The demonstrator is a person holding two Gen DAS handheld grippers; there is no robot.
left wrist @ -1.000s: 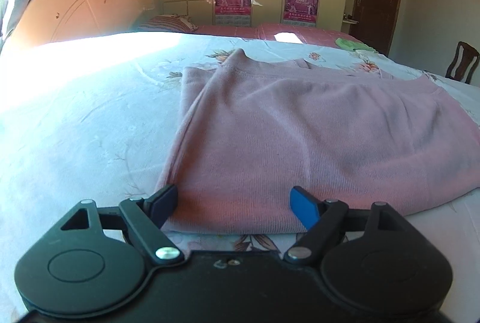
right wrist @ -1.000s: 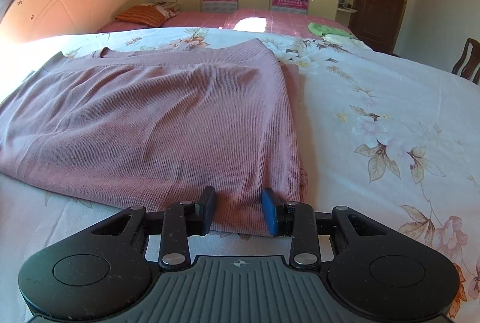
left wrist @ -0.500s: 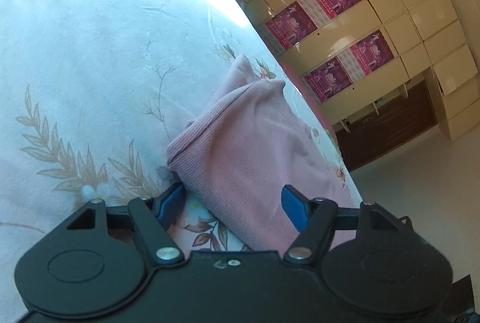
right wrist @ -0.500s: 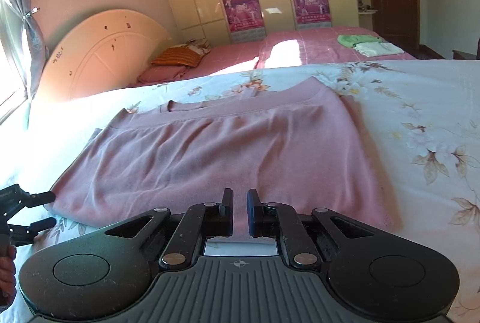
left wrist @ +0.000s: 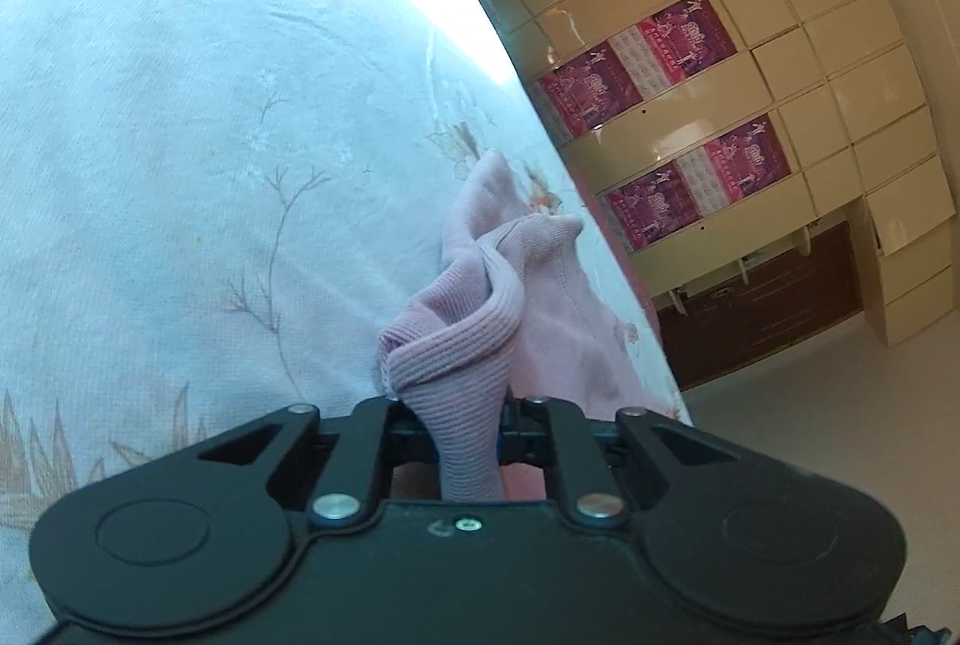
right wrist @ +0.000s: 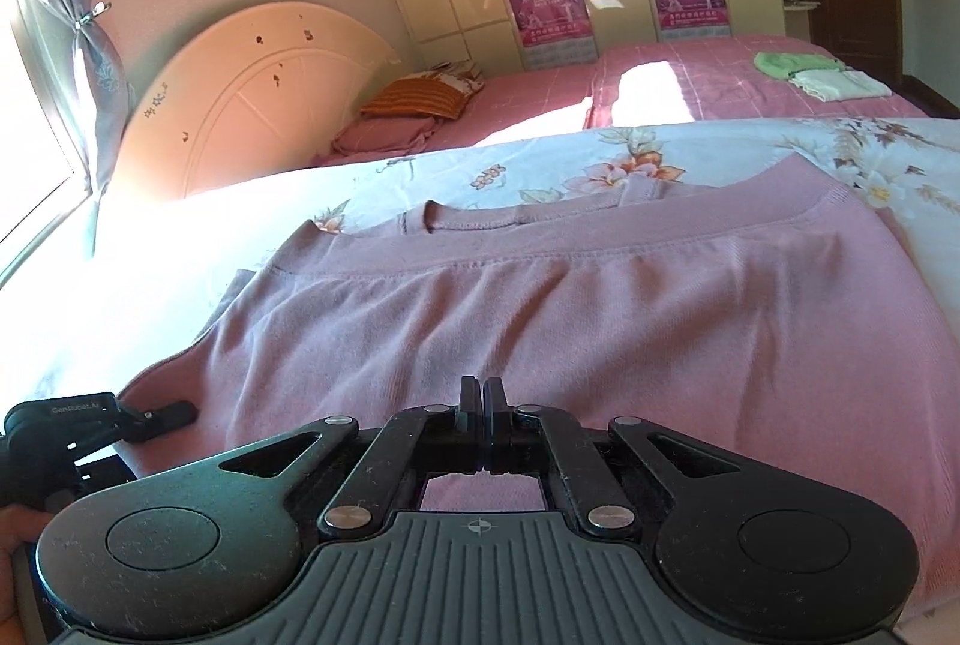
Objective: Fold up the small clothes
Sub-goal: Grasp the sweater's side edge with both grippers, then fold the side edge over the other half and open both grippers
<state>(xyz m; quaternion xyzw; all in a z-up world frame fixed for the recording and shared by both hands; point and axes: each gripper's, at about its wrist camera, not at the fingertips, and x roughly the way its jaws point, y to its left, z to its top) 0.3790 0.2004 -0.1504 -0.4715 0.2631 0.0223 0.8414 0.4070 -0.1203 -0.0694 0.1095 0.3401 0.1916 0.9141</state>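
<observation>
Jaws of left gripper (left wrist: pixel 465 420) pinch pink garment (left wrist: pixel 474 345) bunching toward 12 o'clock; we note right gripper (right wrist: pixel 483 405) clamped together at its near hem.

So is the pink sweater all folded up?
No. The pink sweater lies mostly spread on the bed; one corner is bunched in the left gripper.

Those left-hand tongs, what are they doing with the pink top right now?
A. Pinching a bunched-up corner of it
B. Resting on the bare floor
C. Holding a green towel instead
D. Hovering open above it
A: in the left wrist view the left tongs are closed on a bunched fold of the pink knit top, which rises from the floral bedsheet between the fingers.
</observation>
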